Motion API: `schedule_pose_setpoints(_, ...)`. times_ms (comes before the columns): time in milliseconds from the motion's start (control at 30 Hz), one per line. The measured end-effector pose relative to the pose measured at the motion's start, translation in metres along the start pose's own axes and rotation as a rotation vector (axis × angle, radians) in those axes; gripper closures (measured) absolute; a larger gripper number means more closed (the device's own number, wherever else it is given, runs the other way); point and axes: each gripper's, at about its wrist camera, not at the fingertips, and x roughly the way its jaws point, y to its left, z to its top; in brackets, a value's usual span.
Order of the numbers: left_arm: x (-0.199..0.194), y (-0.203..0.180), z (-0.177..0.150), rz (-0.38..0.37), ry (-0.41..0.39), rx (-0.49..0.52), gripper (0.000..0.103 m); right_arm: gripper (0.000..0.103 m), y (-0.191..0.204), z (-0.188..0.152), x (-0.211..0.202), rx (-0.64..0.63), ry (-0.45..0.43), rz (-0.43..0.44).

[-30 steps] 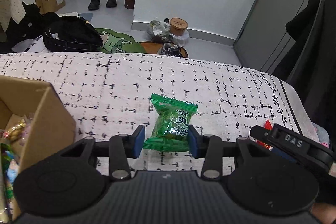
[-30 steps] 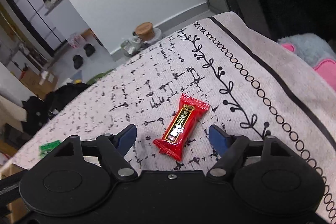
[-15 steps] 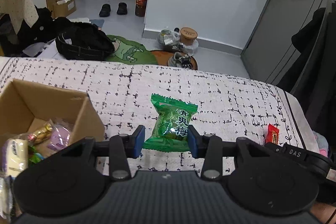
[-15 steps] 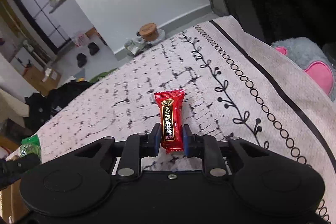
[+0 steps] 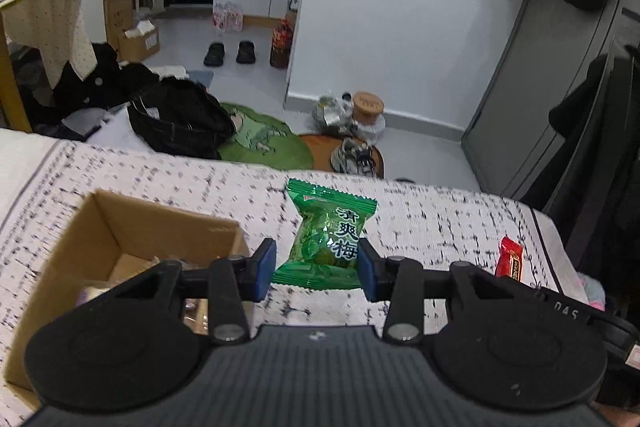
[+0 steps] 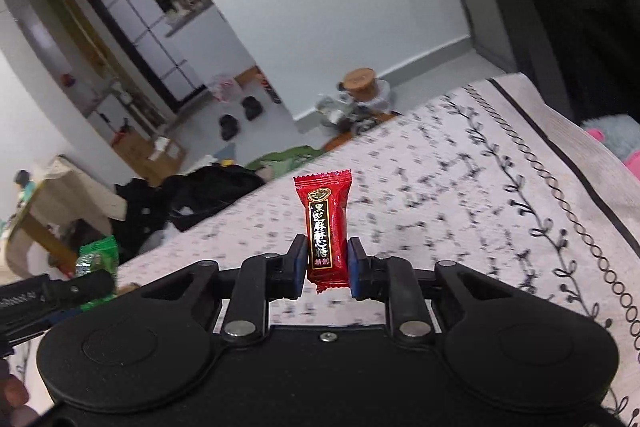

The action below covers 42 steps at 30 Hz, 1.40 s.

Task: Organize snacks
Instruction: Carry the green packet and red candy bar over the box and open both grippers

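Left hand-held gripper (image 5: 316, 269): clamped on the green candy packet (image 5: 330, 239), pads pressing its lower sides; the packet stands upright, long axis pointing away from the camera.
Right hand-held gripper (image 6: 327, 269): closed tight on the red candy bar (image 6: 326, 227), held near its lower end, long axis upright between the pads.
Cardboard box (image 5: 120, 239): open-topped, on the patterned bed cover (image 5: 440, 223), below and to the left of the green packet; wrapped snacks lie inside, partly hidden by the gripper body.
Key relation: the box lies left of the left gripper and close under it, so the left hand is clearly the nearer one; from the left wrist view the red bar sits far to the right, well apart from the box.
Likely next move: carry the green packet leftward over the box opening, then release; the red bar must travel further across.
Change from a second ago: the right jaws stood wide around the red bar lying flat on the cover; now they grip it off the cover. The box shows more fully, and the bed sits lower in both views.
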Motion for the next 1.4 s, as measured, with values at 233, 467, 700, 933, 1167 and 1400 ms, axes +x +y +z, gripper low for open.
schedule_pose_setpoints(233, -0.026, 0.024, 0.006, 0.014, -0.032, -0.011, 0.061, 0.083, 0.031, 0.007, -0.01, -0.038, -0.016, 0.089)
schedule_pose_setpoints(467, -0.059, 0.05, 0.01, 0.049, -0.103, -0.022, 0.061, 0.083, 0.059, 0.006, -0.014, -0.1, -0.024, 0.152)
schedule_pose_setpoints(700, -0.079, 0.079, 0.015, 0.083, -0.119, -0.056, 0.061, 0.083, 0.082, -0.004, -0.016, -0.153, -0.009, 0.2)
schedule_pose_setpoints(933, -0.087, 0.104, 0.018, 0.075, -0.104, -0.094, 0.061, 0.083, 0.106, -0.016, -0.018, -0.196, 0.018, 0.248)
schedule_pose_setpoints(1167, -0.08, 0.132, 0.018, 0.086, -0.082, -0.124, 0.061, 0.083, 0.127, -0.026, -0.015, -0.238, 0.05, 0.279)
schedule_pose_setpoints(1400, -0.055, 0.15, 0.015, 0.071, -0.02, -0.144, 0.061, 0.082, 0.142, -0.032, -0.006, -0.263, 0.08, 0.296)
